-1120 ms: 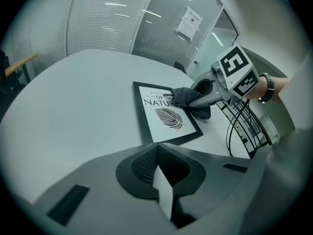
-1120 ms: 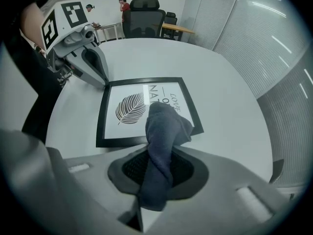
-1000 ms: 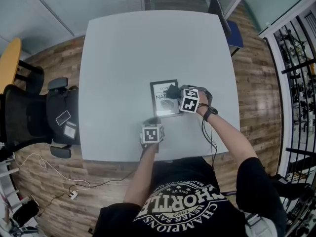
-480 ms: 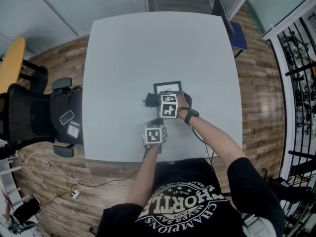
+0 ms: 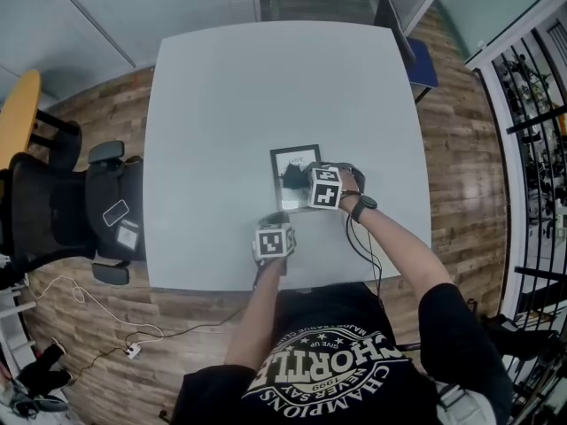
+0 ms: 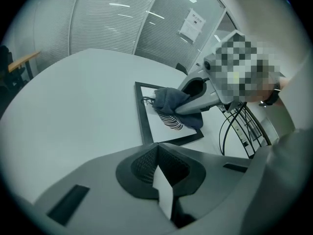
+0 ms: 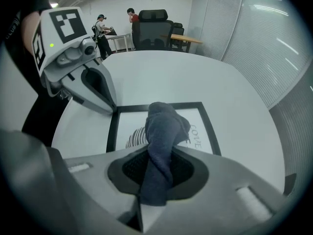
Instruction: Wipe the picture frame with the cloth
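Picture frame (image 5: 292,157) lies flat on worktop (image 5: 221,104), nr the person's edge, a bit right of centre. Right tool (image 7: 155,180) is clamped tight on the dark cloth (image 7: 162,126), wad hanging fwd over the glass. Left tool (image 6: 164,197) is closed w/ nothing in it, tip at the frame's corner, prob pinning it. Wiping looks under way. To do it well: light even pressure, overlapping strokes incl. the border, cloth not tool tips on the glass, left pinning firmly so the frame can't skid.
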### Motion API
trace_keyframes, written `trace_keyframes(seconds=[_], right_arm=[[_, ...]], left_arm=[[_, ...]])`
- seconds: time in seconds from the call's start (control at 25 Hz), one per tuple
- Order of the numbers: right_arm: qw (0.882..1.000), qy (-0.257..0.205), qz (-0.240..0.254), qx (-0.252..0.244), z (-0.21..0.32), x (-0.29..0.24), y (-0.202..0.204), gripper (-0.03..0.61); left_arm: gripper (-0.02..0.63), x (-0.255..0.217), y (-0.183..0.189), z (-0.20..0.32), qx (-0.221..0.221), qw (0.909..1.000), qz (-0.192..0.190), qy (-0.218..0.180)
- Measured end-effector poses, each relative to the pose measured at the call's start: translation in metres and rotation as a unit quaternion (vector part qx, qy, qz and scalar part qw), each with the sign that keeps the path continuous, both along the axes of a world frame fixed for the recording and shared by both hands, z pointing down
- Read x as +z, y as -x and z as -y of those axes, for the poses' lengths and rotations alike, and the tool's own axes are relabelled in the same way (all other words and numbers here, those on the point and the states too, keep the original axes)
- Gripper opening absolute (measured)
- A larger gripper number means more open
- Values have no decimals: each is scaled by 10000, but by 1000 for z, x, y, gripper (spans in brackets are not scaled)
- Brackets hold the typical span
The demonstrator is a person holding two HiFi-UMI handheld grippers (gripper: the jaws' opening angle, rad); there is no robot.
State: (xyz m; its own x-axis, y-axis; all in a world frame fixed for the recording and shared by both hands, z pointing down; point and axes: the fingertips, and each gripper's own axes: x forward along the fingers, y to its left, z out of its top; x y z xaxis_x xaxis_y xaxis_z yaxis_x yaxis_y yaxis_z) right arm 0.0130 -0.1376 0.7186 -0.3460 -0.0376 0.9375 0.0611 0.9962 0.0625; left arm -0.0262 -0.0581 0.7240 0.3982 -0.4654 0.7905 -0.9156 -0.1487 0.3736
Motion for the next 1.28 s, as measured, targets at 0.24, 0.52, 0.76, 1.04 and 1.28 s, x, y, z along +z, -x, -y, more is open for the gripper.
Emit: trace_keyframes(seconds=[0.24, 0.52, 0.76, 1.04, 1.28], right_arm=[[9995, -71, -131, 283, 7, -2, -39, 74], [9975, -72, -281, 639, 15, 1, -69, 74], [9985, -149, 75, 529, 11, -19, -34, 74], [9985, 140, 513, -100, -15, -33, 51, 74], [9988, 249, 280, -308, -28, -6, 73, 75]], left_arm=[[-5, 2, 1, 0, -12, 10000, -12, -21], [-4, 0, 1, 1, -41, 10000, -16, -28], [-4, -1, 0, -1, -91, 9999, -59, -80], [-4, 0, 0, -1, -118, 9998, -101, -93], [-3, 9, -2, -3, -52, 9998, -172, -23]])
